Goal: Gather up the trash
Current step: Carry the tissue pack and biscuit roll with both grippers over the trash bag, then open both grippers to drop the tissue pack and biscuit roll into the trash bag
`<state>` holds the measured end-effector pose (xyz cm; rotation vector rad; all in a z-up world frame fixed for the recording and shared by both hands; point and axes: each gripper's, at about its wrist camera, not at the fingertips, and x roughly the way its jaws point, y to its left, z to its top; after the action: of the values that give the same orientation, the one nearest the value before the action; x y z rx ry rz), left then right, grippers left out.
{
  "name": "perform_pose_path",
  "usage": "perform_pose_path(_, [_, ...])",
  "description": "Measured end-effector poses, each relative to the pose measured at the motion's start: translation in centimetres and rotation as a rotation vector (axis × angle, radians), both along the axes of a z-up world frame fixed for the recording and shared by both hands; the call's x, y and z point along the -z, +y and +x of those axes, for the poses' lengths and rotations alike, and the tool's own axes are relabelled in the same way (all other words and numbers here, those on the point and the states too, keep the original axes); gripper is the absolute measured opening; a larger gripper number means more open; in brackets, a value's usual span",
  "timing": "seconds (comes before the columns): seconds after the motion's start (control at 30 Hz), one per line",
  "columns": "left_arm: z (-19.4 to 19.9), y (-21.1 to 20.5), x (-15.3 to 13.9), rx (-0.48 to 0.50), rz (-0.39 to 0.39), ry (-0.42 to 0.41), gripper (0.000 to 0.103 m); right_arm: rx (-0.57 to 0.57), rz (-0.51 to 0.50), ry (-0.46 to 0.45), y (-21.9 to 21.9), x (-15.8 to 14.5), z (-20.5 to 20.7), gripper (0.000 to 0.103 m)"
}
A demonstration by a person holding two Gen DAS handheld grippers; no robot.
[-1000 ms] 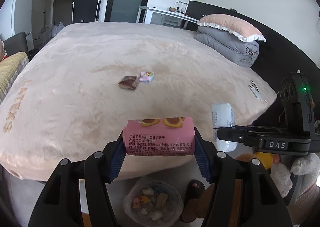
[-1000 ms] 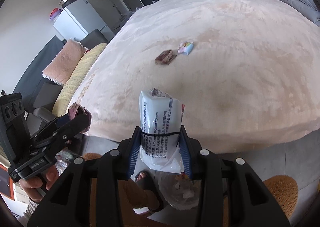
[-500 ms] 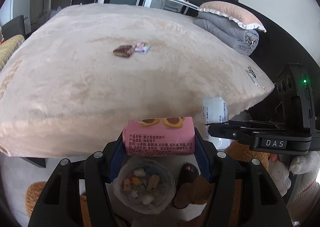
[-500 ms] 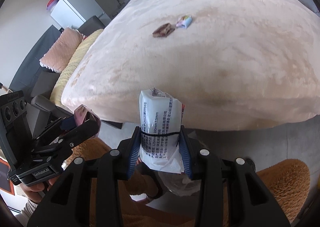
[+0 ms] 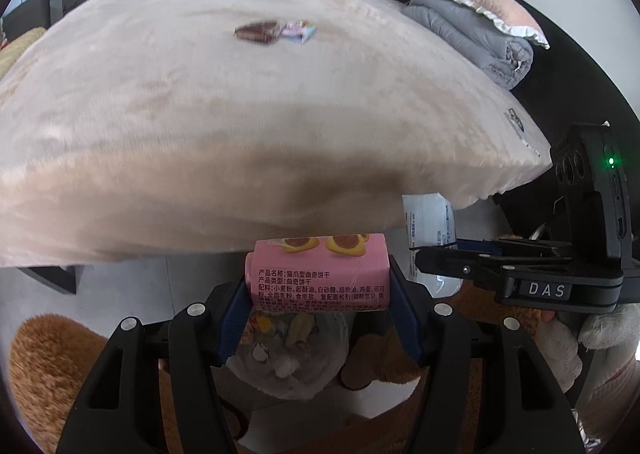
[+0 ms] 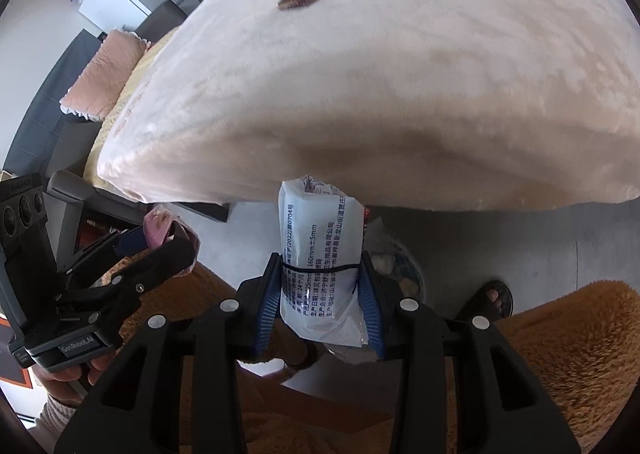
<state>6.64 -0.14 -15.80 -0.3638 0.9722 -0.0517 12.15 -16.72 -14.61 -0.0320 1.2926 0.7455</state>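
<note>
My left gripper (image 5: pixel 318 294) is shut on a pink biscuit packet (image 5: pixel 320 274) and holds it just above a bin lined with a clear bag (image 5: pixel 292 362) that holds several scraps. My right gripper (image 6: pixel 320 294) is shut on a white plastic wrapper (image 6: pixel 320 250), held beside the bed's edge over the same bin (image 6: pixel 394 270). Each gripper shows in the other's view, the right one (image 5: pixel 436 262) to my left gripper's right. A brown wrapper (image 5: pixel 256 32) and a pastel wrapper (image 5: pixel 300 30) lie on the beige bed (image 5: pixel 200 114).
A brown fluffy rug (image 6: pixel 560 354) covers the floor around the bin. Sandalled feet (image 6: pixel 490 300) stand beside the bin. A grey folded quilt and pink pillow (image 5: pixel 480 26) lie at the bed's head. A sofa with a pink cushion (image 6: pixel 104 74) stands left.
Both grippers have drawn back from the bed and dropped lower. The bin has come up under the pink packet, and the bed's edge now fills the upper view.
</note>
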Motion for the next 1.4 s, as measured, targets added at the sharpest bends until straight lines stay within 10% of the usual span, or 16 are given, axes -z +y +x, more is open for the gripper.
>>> perform_pose_path(1.2, [1.2, -0.5, 13.8, 0.013, -0.128, 0.364, 0.061, 0.018, -0.126, 0.26, 0.8, 11.3, 0.7, 0.04])
perform_pose_path(1.4, [1.3, -0.6, 14.1, 0.026, -0.143, 0.381, 0.074, 0.051, -0.108, 0.264, 0.5, 11.1, 1.4, 0.044])
